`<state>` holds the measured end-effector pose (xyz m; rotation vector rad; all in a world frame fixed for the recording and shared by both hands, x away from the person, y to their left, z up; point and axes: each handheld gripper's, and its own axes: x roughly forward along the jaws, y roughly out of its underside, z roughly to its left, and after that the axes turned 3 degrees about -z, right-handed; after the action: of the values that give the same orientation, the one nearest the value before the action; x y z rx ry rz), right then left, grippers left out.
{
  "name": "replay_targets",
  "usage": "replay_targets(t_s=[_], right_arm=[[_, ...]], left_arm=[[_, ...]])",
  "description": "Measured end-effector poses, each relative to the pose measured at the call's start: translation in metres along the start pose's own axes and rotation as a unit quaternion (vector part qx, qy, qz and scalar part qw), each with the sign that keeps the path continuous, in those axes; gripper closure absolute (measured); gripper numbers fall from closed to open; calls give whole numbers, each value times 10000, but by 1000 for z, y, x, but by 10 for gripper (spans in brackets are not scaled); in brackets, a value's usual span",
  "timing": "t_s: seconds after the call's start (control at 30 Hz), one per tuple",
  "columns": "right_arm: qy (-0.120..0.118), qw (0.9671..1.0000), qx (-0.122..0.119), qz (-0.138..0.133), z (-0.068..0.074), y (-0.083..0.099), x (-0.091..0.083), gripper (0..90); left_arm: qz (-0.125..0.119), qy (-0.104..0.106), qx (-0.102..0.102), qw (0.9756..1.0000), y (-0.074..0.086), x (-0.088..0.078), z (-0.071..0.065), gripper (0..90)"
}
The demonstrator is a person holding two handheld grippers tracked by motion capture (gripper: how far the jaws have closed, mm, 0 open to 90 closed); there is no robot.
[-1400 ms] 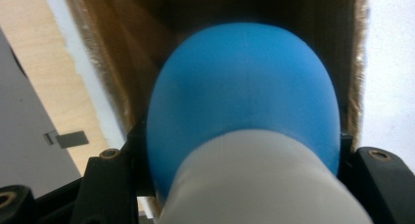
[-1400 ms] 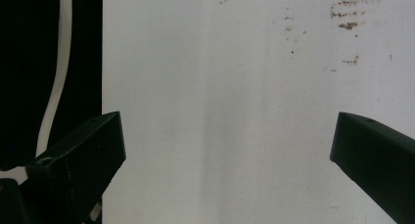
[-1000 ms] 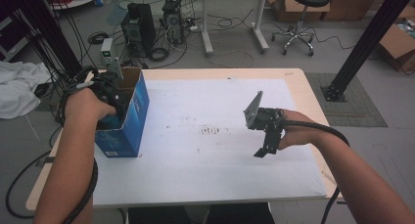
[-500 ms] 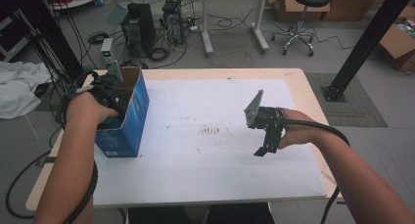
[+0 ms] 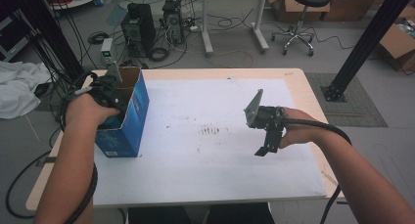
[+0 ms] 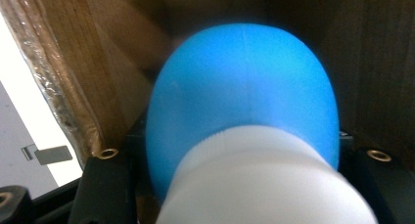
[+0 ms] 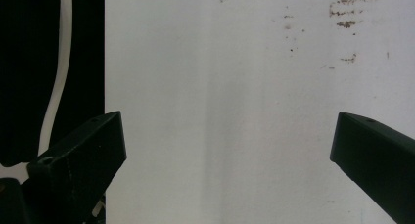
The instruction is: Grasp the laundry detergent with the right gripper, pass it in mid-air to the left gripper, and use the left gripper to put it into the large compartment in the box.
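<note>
My left tongs [image 5: 113, 89] sit down inside the open top of the blue carton [image 5: 128, 117] at the left of the high view, clamped about as tight as they go on the blue bottle [image 6: 242, 94]. In the left gripper view its white cap [image 6: 264, 185] lies nearest the lens, between the jaws, and the blue body points away into the brown cardboard walls. Compared with the pictures from a second ago, nothing has shifted — hand, carton and right arm all sit where they were. I take that to mean the grip is settled and the bottle is ready to be lifted out, or has just been lowered in; I cannot tell which.

My left hand [image 5: 88, 111] curls over the carton's rim, forearm running up from the lower left of the frame. My right tongs [image 5: 266, 145] hang wide open with nothing in them, pointing down over the white counter [image 5: 205, 160] right of centre — wrist bent, forearm coming in from the lower right.
</note>
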<state>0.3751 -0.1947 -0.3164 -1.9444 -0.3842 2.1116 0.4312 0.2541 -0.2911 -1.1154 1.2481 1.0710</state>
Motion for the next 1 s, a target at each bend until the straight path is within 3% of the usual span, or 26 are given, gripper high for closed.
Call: replay_targets(t_s=[0.9,1.0], right_arm=[[-3,10000,-16,-16,-1,2,4,0],[2,10000,-27,-24,-2,1,4,0]], left_arm=[[-50,-137,22,9999,-3,-22,-8,266],[-15,-54,-4,10000,-3,-28,-9,245]])
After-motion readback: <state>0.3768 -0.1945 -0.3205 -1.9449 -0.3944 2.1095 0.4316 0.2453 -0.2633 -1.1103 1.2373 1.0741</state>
